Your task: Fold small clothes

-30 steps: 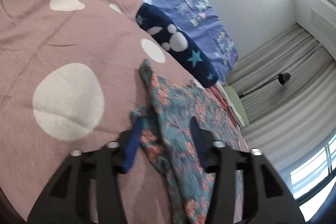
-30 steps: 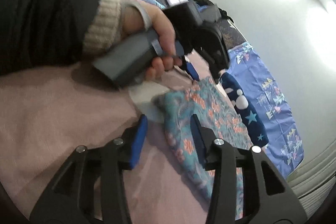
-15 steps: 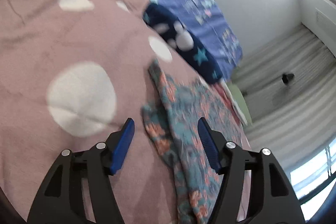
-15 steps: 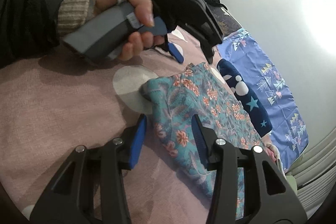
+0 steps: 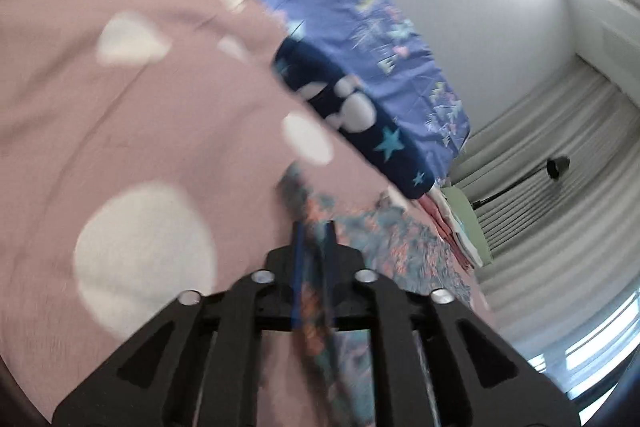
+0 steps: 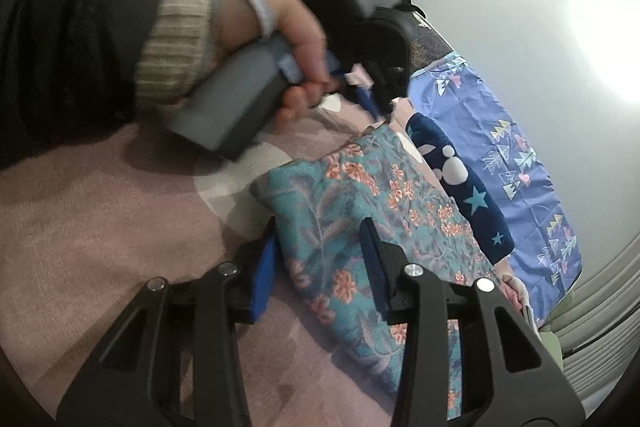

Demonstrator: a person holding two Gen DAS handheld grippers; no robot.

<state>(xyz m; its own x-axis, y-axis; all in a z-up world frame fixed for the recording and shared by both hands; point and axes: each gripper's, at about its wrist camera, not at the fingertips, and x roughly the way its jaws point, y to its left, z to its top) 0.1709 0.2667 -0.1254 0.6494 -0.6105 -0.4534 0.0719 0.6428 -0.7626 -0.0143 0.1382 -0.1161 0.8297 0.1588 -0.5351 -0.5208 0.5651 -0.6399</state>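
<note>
Left gripper (image 5: 314, 235) pinches floral garment (image 6: 360, 211) — right gripper (image 6: 320, 255) (jaws apart) straddles it.

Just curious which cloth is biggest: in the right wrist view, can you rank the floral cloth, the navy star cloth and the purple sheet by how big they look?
1. Floral cloth, largest, though it lies nearest the camera, which inflates it.
2. Purple sheet, partly hidden, so possibly bigger than it looks.
3. Navy star cloth, clearly smallest.
</note>
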